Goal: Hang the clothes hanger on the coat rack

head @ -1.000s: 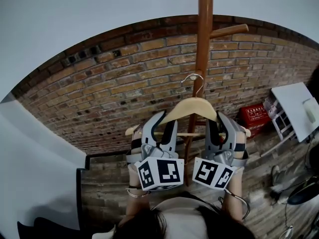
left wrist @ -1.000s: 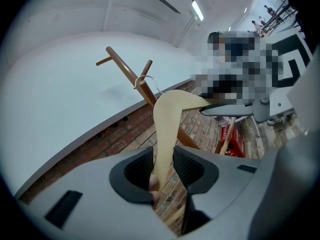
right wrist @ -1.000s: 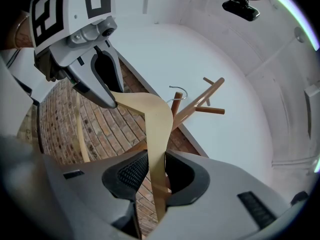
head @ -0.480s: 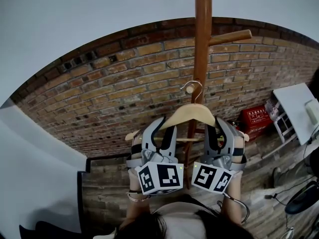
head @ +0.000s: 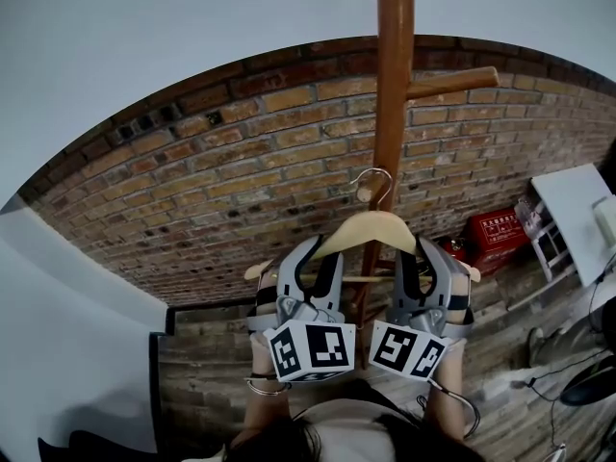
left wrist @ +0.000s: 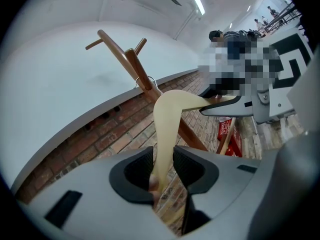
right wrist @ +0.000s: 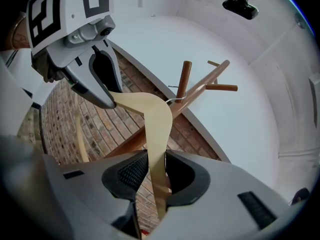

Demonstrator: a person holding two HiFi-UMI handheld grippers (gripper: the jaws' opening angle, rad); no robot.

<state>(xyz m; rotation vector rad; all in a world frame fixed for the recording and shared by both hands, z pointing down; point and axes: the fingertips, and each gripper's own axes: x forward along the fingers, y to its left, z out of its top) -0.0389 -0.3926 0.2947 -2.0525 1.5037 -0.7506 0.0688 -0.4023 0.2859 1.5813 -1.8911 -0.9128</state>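
The left hand-held gripper (head: 310,255) is clamping the left arm of the pale wooden clothes hanger (head: 371,227), and the left gripper view is showing its two dark pads pressing on the wood from both sides. The right hand-held gripper (head: 422,254) is doing the same on the right arm, its jaws closing on the slat with the wood running up between them. In the head view the two are sitting at 7 and 5 o'clock of the hanger's peak, marker cubes pointing back toward the person, so the hanger is being held level in the air between them.

The coat rack (head: 393,85) is standing as a brown wooden pole coming down from 12 o'clock to just behind the hanger. One peg (head: 452,82) is sticking out from it toward 3 o'clock, well above the hanger. The metal hook (head: 377,183) is rising at 12 o'clock of the hanger's peak, lying right against the pole beside a short peg end (head: 364,194); whether it is resting over that peg I cannot tell.

Brickwork (head: 241,171) is filling the background behind the pole. A red box (head: 493,229) is lying at 4 o'clock of the hanger, near the right-hand tip
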